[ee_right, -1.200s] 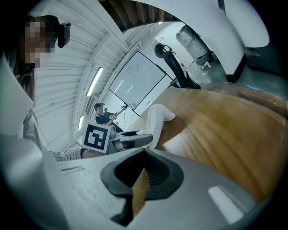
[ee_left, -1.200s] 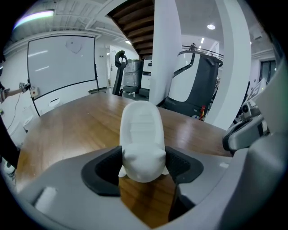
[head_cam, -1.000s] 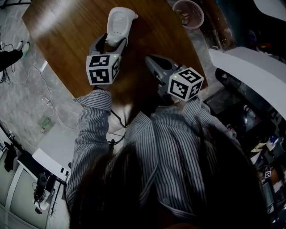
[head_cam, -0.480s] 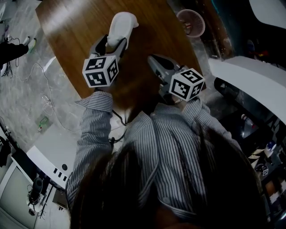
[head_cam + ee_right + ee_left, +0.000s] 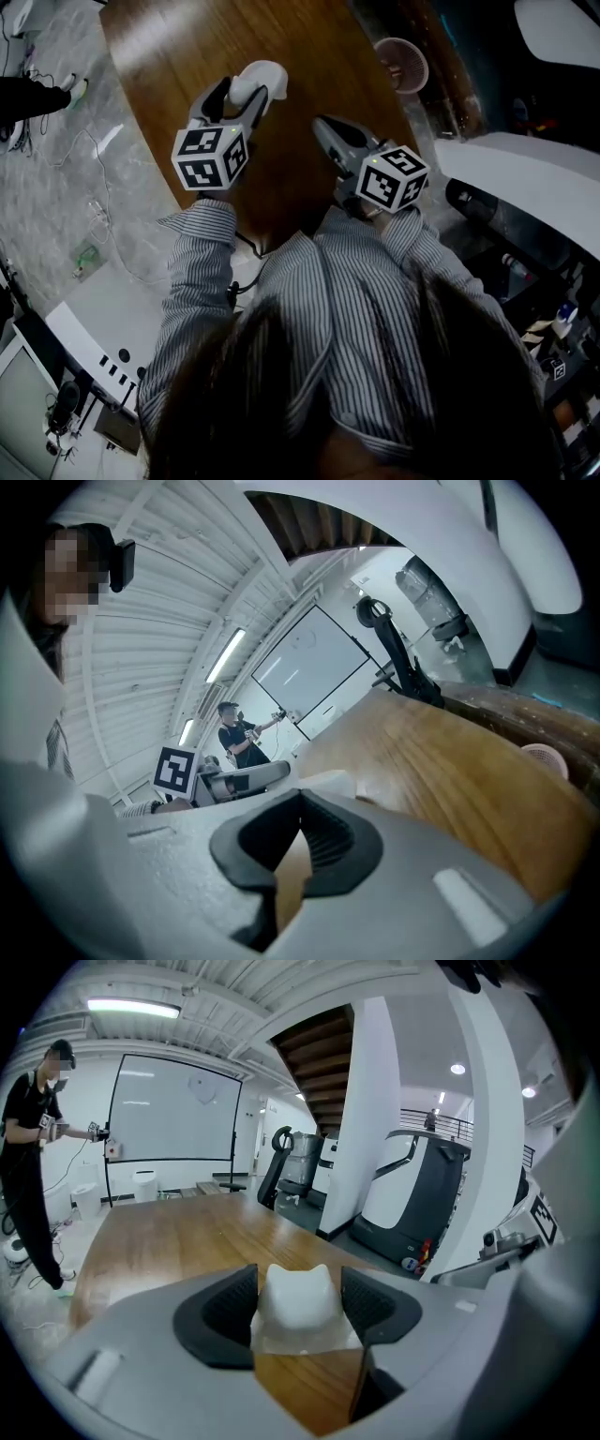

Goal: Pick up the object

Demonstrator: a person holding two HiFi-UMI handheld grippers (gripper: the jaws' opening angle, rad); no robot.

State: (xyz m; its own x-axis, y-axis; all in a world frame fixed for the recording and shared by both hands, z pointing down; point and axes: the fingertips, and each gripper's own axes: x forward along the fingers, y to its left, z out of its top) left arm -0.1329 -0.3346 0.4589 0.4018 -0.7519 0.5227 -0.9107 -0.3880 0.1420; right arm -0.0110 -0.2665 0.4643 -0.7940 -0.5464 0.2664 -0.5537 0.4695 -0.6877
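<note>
A white moulded object (image 5: pixel 255 80) with a rounded, two-eared top sits between the pads of my left gripper (image 5: pixel 236 94) above the brown wooden table (image 5: pixel 309 56). In the left gripper view the object (image 5: pixel 298 1299) fills the gap, both pads touch its sides, and the jaws of the left gripper (image 5: pixel 300 1321) are still closing in slightly on it. My right gripper (image 5: pixel 324 127) hovers to the right over the table, shut with nothing in it; in its own view the right gripper (image 5: pixel 300 803) has its tips together.
A pink mesh basket (image 5: pixel 401 64) stands on the floor past the table's right edge. A white curved counter (image 5: pixel 534 178) lies to the right. A person in black (image 5: pixel 28 1147) stands beyond the table's far left, with cables on the floor (image 5: pixel 94 169).
The left gripper with the white object has drawn back toward me and the object has tipped up, showing less of its length. The right gripper has barely moved.
</note>
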